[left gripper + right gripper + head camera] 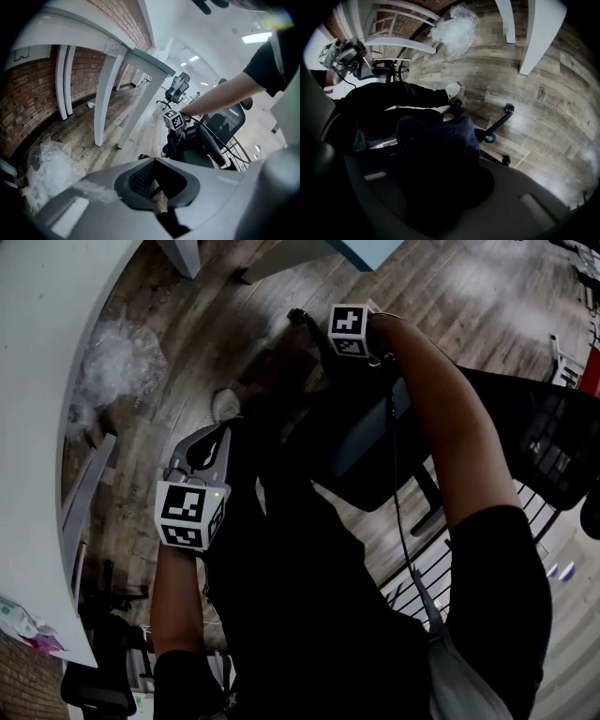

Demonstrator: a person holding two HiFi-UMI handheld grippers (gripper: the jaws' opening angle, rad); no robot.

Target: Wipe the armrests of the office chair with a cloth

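Bunched dark blue cloth [440,136] is filling the right tongs [438,176], which are clamping it over the black mesh-backed office chair [525,442]. Well apart, the left tongs [157,190] are sitting closed and seemingly empty. Being soft and light, the cloth is probably gripping best at the wad's middle, leaving loose folds for wiping.

right gripper [440,185] tips buried in dark cloth [440,140], office chair [534,427] cut off — right edge
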